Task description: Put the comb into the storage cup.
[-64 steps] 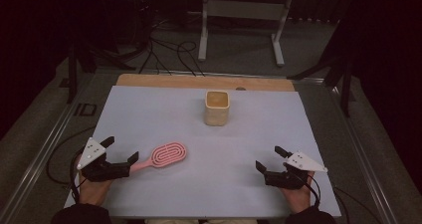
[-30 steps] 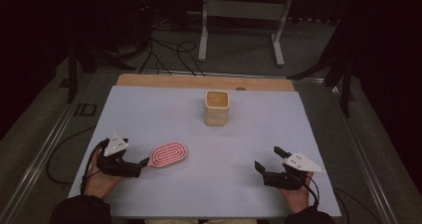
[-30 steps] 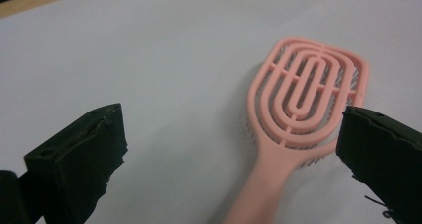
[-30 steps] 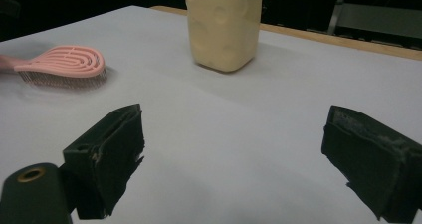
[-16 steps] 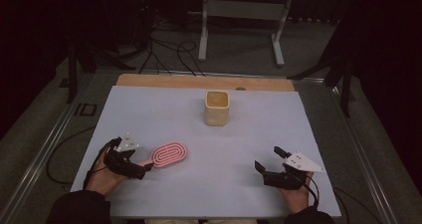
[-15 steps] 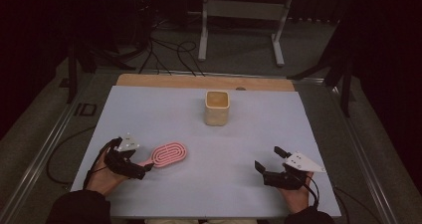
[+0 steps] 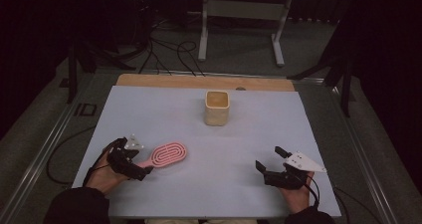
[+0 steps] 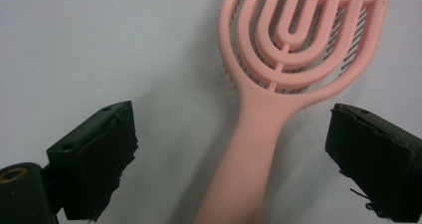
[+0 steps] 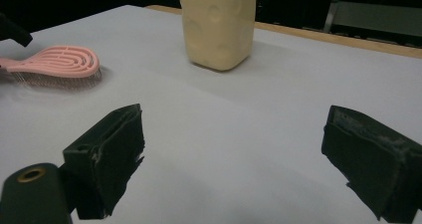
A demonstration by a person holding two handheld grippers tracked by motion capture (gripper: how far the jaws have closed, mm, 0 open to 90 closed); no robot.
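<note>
The left gripper sits over the handle of the pink brush, near the left side of the white table. Its jaws are wide apart w/ the handle right between them, and they have just been closing a bit. The pads don't touch the handle yet, so the brush just lies flat on the table, bristles down.

I think the step now is grabbing the brush. Next move: squeeze the jaws shut on the thin handle, not the big round head, & keep low so it can't slip out. After that maybe it goes to the cream cup, far in the middle, but that's a guess.

The right gripper rests at the near right, jaws wide apart, nothing between them. It's well apart from the brush.

Hard to see: the end of the handle is cut off at the bottom of the left gripper view & a bit blurry. In the high view the hand covers that end too. The room behind the table is v dark
</note>
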